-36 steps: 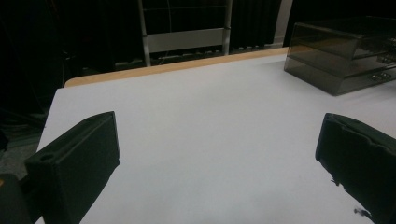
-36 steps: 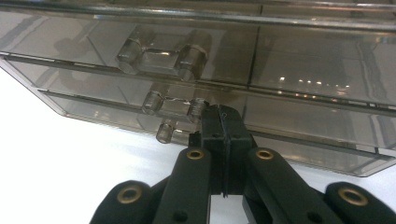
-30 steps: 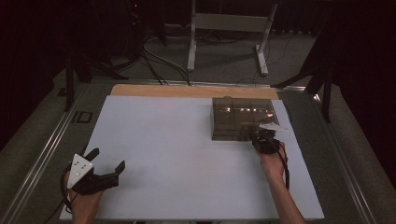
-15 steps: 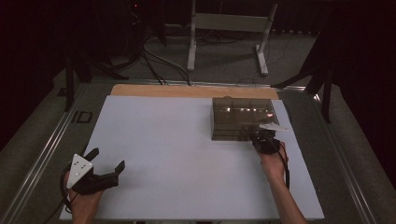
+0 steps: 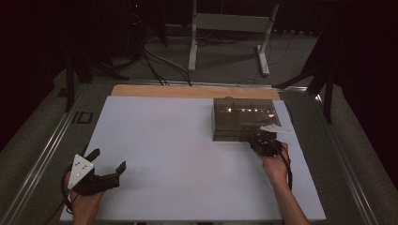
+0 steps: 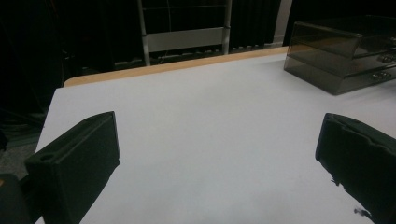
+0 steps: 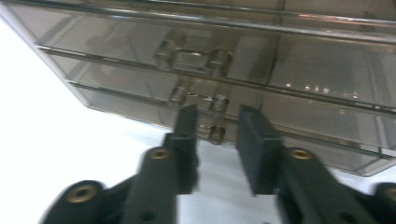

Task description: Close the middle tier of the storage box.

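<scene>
The desk [image 5: 187,154] is a broad white sheet with a wooden strip along its far edge, and most of it lies bare. That leaves room for the one thing worked on: a smoky, see-through drawer box [image 5: 244,118] at the far right, its front turned toward the person so the handles can be reached from the near side. In the left tool's view the box [image 6: 345,56] stands well apart, up at the far right.

The right tool [image 5: 263,140] is at the box's near front, low down. Its own view looks along the jaws at the stacked drawer fronts: the lowest drawer's handle [image 7: 212,122] sits between the jaw tips, with a gap showing on the right side, so the pads do not seem to press on it. The jaws have just been opening from shut and now stand narrowly apart around that handle. I judge this a release of the handle, or a re-set before a fresh grip; the drawer looks closed or nearly so. The right forearm runs straight up from the near edge, wrist level, tool pointing away at the box.

The left tool [image 5: 105,164] rests near the desk's near left corner, jaws wide and empty, pointing across the sheet, parked out of the way.
</scene>
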Demonstrator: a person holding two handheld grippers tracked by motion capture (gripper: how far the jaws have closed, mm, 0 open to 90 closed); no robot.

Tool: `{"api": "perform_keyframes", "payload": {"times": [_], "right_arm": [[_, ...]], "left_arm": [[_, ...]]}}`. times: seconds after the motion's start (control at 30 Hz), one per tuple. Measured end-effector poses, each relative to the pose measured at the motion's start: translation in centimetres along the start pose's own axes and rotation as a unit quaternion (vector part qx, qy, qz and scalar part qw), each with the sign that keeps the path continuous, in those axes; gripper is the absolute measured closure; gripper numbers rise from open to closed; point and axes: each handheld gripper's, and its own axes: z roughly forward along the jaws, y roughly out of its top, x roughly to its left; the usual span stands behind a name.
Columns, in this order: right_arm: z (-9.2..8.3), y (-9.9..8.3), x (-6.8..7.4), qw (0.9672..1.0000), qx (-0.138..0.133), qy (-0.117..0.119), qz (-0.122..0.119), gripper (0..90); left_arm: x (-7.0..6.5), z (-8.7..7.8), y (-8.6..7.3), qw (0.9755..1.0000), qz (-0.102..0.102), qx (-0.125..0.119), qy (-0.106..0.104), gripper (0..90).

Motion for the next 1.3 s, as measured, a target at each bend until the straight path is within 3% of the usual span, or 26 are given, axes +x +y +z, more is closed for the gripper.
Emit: {"api": "perform_keyframes", "payload": {"times": [0.17, 0.47, 0.5, 0.83, 1.3], "right_arm": [[-0.6, -0.2, 0.2, 1.0000, -0.005, 0.004, -0.003, 48.3], [-1.2, -0.6, 0.4, 0.9998, -0.014, 0.017, -0.004, 34.0], [-1.6, -0.6, 0.5, 0.9995, -0.020, 0.026, 0.001, 24.2], [-3.3, -0.9, 1.0, 0.9986, -0.035, 0.037, -0.015, 4.7], [-5.4, -1.8, 0.1, 0.9975, -0.059, 0.037, -0.010, 2.4]], "left_arm": [[0.0, 0.0, 0.0, 1.0000, 0.001, 0.001, 0.000, 1.2], [0.0, 0.0, 0.0, 1.0000, -0.002, -0.001, 0.001, 1.2], [0.0, 0.0, 0.0, 1.0000, -0.001, 0.000, 0.000, 1.2], [0.0, -0.1, 0.0, 1.0000, -0.001, -0.001, 0.000, 1.2], [0.0, -0.1, 0.0, 1.0000, -0.003, -0.003, 0.000, 1.2]]}}
